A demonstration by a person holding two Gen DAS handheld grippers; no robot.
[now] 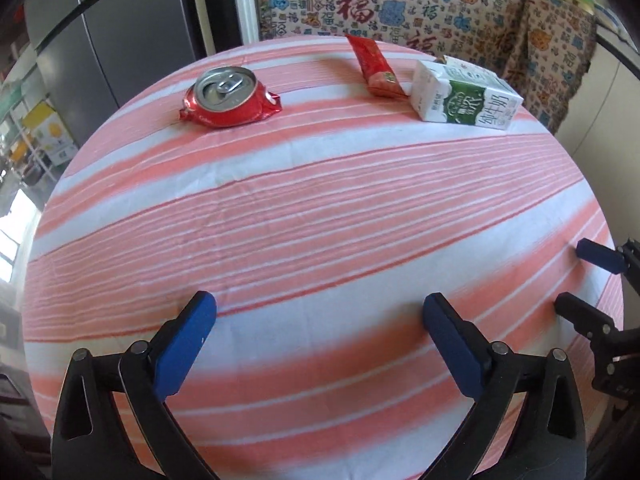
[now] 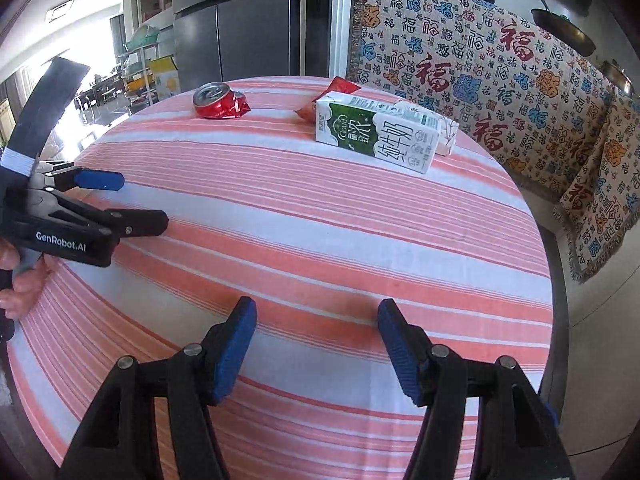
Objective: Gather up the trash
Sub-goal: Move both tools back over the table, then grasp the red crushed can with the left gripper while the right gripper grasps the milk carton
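A crushed red can (image 1: 230, 98) lies at the far left of the striped table, also in the right wrist view (image 2: 219, 101). A red snack wrapper (image 1: 374, 66) lies behind it to the right, half hidden in the right wrist view (image 2: 334, 94). A white and green milk carton (image 1: 466, 96) lies on its side at the far right, also in the right wrist view (image 2: 380, 134). My left gripper (image 1: 320, 308) is open and empty above the near table, seen from the side in the right wrist view (image 2: 140, 200). My right gripper (image 2: 316, 312) is open and empty, to the right of the left one (image 1: 568, 276).
The round table wears a pink and white striped cloth (image 1: 320, 208). A sofa with a patterned throw (image 2: 500, 80) stands behind the table at the right. A grey fridge (image 2: 240, 20) stands behind at the left. Pots (image 2: 560, 24) sit above the sofa.
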